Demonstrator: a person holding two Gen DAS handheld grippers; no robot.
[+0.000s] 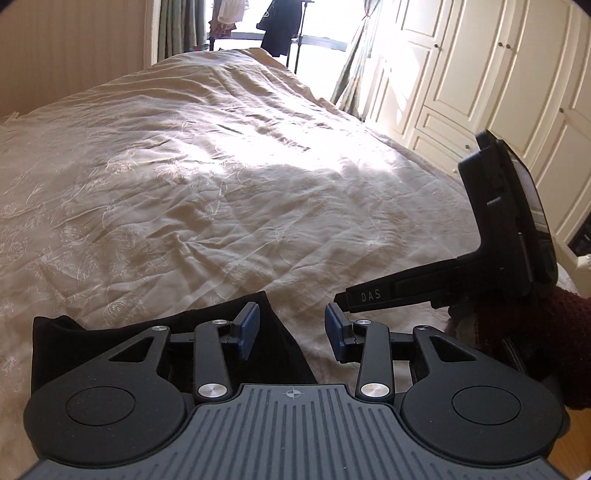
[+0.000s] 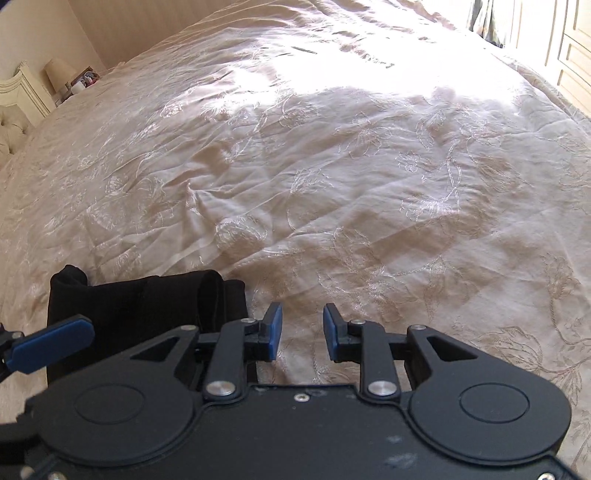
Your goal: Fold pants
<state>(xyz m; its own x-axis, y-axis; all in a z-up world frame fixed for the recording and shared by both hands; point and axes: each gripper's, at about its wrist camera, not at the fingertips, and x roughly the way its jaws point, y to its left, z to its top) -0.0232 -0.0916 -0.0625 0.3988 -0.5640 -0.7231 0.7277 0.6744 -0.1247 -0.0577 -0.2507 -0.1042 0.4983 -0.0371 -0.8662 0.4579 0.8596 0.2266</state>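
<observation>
The black pants point(image 1: 147, 328) lie in a folded bundle on the bed, at the lower left of the left wrist view. My left gripper point(image 1: 291, 330) stands open above their right edge, its left pad over the cloth and its right pad over the bedspread. In the right wrist view the pants point(image 2: 147, 306) lie to the left of my right gripper point(image 2: 303, 330), which is open over bare bedspread with nothing between its pads. A blue pad of the left gripper shows at that view's left edge.
A beige embroidered bedspread point(image 1: 221, 184) covers the wide bed. Cream wardrobe doors point(image 1: 480, 74) stand along the right, and a curtained window with a clothes rack point(image 1: 280, 29) lies beyond the bed. A lamp on a nightstand point(image 2: 59, 74) is far left. A dark red sleeve point(image 1: 535, 332) shows at the right.
</observation>
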